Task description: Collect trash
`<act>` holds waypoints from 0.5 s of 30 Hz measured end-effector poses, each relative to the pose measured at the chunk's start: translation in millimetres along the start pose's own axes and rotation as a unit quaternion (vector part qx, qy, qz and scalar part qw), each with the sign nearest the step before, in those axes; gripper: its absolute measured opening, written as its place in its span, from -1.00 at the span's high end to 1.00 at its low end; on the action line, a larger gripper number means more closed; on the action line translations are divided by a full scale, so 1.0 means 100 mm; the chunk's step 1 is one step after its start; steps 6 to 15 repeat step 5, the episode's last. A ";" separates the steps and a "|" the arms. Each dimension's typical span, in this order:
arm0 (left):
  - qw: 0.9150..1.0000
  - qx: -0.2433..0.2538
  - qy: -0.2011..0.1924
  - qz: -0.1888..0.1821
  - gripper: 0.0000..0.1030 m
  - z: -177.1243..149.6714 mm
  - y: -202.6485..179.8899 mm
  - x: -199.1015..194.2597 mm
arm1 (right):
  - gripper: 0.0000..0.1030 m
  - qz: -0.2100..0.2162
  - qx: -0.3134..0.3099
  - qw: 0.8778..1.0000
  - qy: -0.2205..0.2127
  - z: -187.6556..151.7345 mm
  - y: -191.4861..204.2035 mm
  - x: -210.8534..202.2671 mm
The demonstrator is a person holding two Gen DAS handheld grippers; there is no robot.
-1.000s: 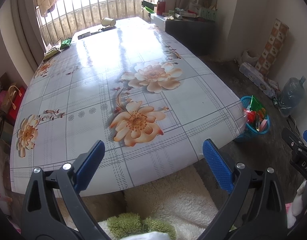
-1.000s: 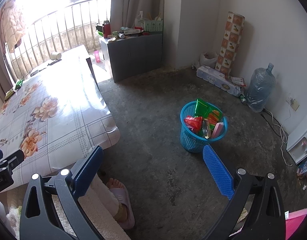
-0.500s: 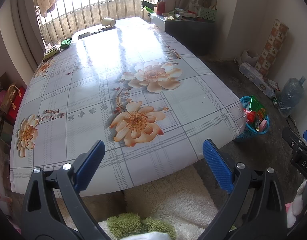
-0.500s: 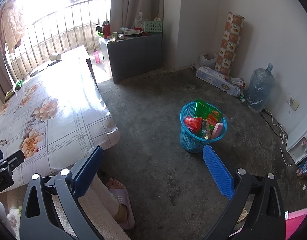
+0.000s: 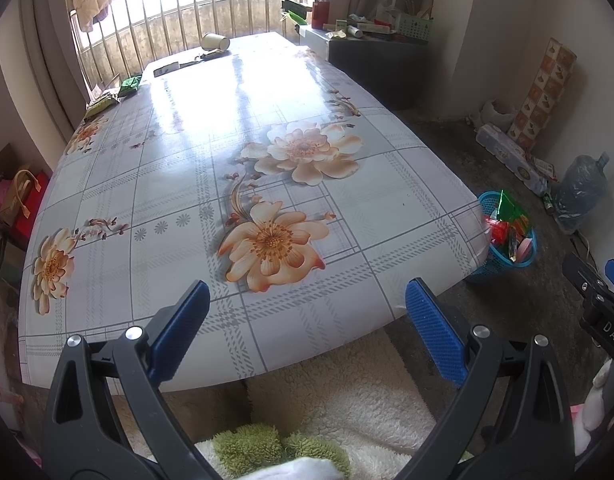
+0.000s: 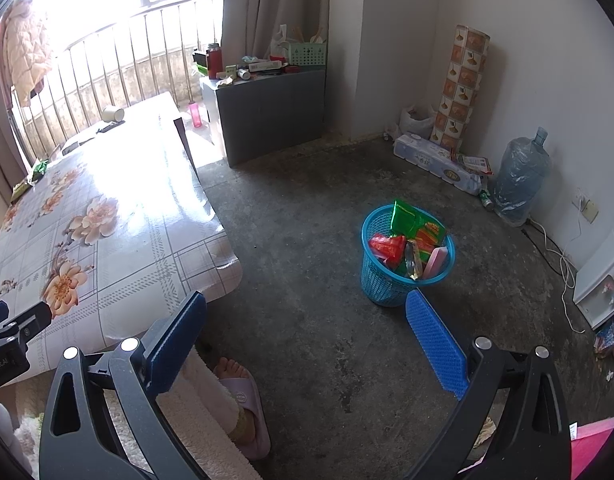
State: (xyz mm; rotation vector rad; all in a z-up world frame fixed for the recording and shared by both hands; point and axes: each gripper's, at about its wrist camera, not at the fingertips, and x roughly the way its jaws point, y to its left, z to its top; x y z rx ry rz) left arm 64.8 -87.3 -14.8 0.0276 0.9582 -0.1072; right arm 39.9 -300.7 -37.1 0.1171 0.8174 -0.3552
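Nothing moved; basket (image 6: 387, 284) beyond right gripper (image 6: 307, 320).

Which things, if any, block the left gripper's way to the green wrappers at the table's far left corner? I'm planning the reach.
Nothing visible does. The left gripper hangs open over the near edge, and bare table stretches to the green wrappers.

basket (image 6: 403, 276) on floor right of table (image 5: 211, 184) | wrappers (image 6: 411, 240) in basket
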 end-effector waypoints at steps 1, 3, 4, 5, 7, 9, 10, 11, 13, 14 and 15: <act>1.000 0.001 0.002 -0.001 -0.83 0.00 0.01 0.00 | -0.88 0.000 0.000 1.000 0.000 0.01 0.00 0.00; 1.000 0.002 0.003 -0.003 -0.83 0.01 0.01 0.00 | -0.88 0.000 0.001 1.000 0.000 0.01 0.01 -0.01; 1.000 0.003 0.003 -0.005 -0.83 0.01 0.01 0.01 | -0.88 0.000 0.001 1.000 0.000 0.02 0.01 -0.01; 1.000 0.004 0.003 -0.005 -0.83 0.01 0.01 0.00 | -0.88 0.000 0.001 1.000 0.000 0.02 0.00 -0.01; 1.000 0.004 0.003 -0.005 -0.83 0.01 0.01 0.00 | -0.88 0.000 0.001 1.000 0.000 0.02 0.00 -0.01; 1.000 0.004 0.003 -0.005 -0.83 0.01 0.01 0.00 | -0.88 0.000 0.001 1.000 0.000 0.02 0.00 -0.01; 1.000 0.004 0.003 -0.005 -0.83 0.01 0.01 0.00 | -0.88 0.000 0.001 1.000 0.000 0.02 0.00 -0.01; 1.000 0.004 0.003 -0.005 -0.83 0.01 0.01 0.00 | -0.88 0.000 0.001 1.000 0.000 0.02 0.00 -0.01; 1.000 0.004 0.003 -0.005 -0.83 0.01 0.01 0.00 | -0.88 0.000 0.001 1.000 0.000 0.02 0.00 -0.01; 1.000 0.004 0.003 -0.005 -0.83 0.01 0.01 0.00 | -0.88 0.000 0.001 1.000 0.000 0.02 0.00 -0.01; 1.000 0.004 0.003 -0.005 -0.83 0.01 0.01 0.00 | -0.88 0.000 0.001 1.000 0.000 0.02 0.00 -0.01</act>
